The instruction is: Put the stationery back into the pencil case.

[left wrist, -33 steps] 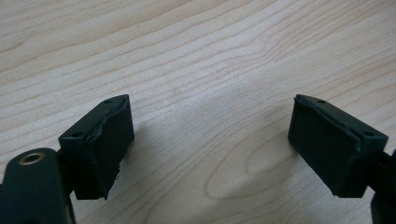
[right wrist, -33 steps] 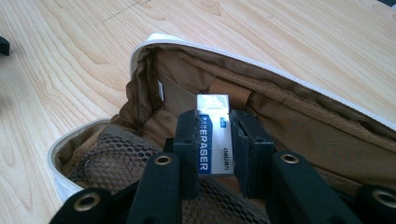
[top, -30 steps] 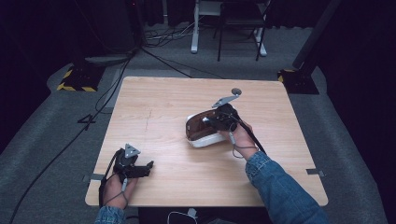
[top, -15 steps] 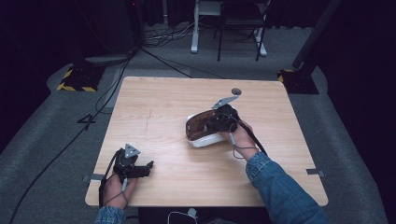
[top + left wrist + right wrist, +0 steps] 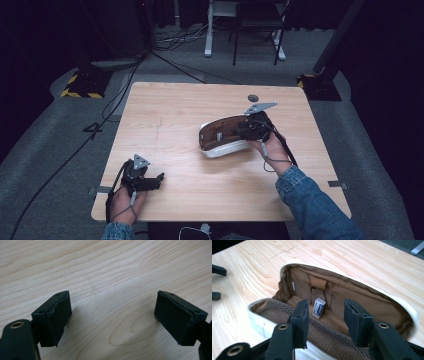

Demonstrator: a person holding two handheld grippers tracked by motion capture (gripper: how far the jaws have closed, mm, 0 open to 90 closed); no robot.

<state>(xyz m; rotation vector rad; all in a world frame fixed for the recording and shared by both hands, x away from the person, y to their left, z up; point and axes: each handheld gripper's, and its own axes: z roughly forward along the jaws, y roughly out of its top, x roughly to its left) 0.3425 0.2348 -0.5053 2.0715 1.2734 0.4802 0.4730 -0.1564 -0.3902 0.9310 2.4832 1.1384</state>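
Observation:
A white pouch (image 5: 220,147) with a brown lining lies open near the middle of the table, right of centre. In the right gripper view the pouch (image 5: 267,322) gapes towards me, and a small white eraser (image 5: 319,307) with a blue label leans against its inner pockets. My right gripper (image 5: 326,305) hovers open at the pouch's mouth, jaws either side of the eraser's line but short of it, holding nothing. From above, the right gripper (image 5: 241,131) sits over the pouch's right end. My left gripper (image 5: 158,180) rests near the front left edge, and in its own view this gripper (image 5: 112,307) is wide open over bare wood.
A small dark round object (image 5: 253,98) lies on the wooden table (image 5: 165,115) behind the right gripper. Cables, a chair and stand legs are on the floor beyond the far edge. The left gripper's fingertips (image 5: 217,269) show far off at the upper left.
The right gripper has shifted slightly to the right over the pouch. The pouch and the left gripper have stayed put.

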